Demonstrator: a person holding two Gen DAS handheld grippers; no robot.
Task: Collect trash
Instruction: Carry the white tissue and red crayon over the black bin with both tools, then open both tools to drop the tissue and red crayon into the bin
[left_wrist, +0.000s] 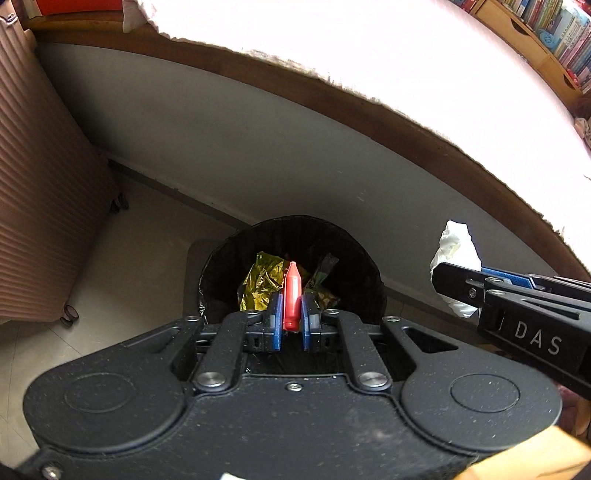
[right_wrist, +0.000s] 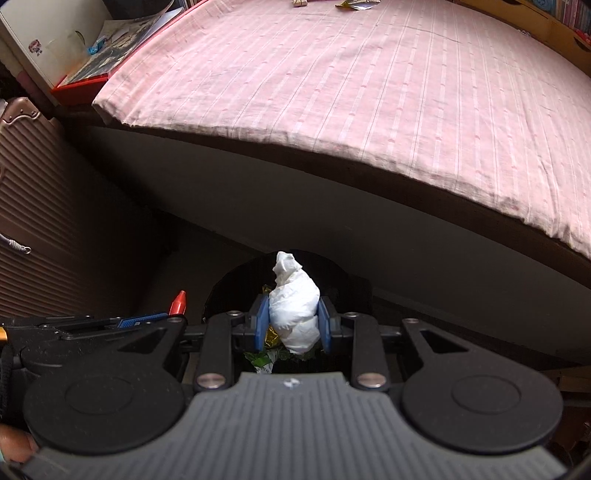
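Observation:
My left gripper (left_wrist: 291, 317) is shut on a small red bullet-shaped piece of plastic (left_wrist: 291, 295), held over the open mouth of a black-lined bin (left_wrist: 354, 258). Gold and green wrappers (left_wrist: 262, 284) lie inside the bin. My right gripper (right_wrist: 293, 321) is shut on a crumpled white tissue (right_wrist: 295, 306), also over the bin (right_wrist: 343, 280). In the left wrist view the right gripper (left_wrist: 448, 280) comes in from the right with the tissue (left_wrist: 456, 243) sticking out. The red piece's tip (right_wrist: 178, 302) shows at the left of the right wrist view.
The bin stands on the floor against the grey side of a bed (right_wrist: 332, 92) with a pink striped sheet. Two scraps of litter (right_wrist: 354, 3) lie at the bed's far edge. A ribbed pink suitcase (left_wrist: 44, 203) stands at the left. Bookshelves (left_wrist: 546, 33) are at the far right.

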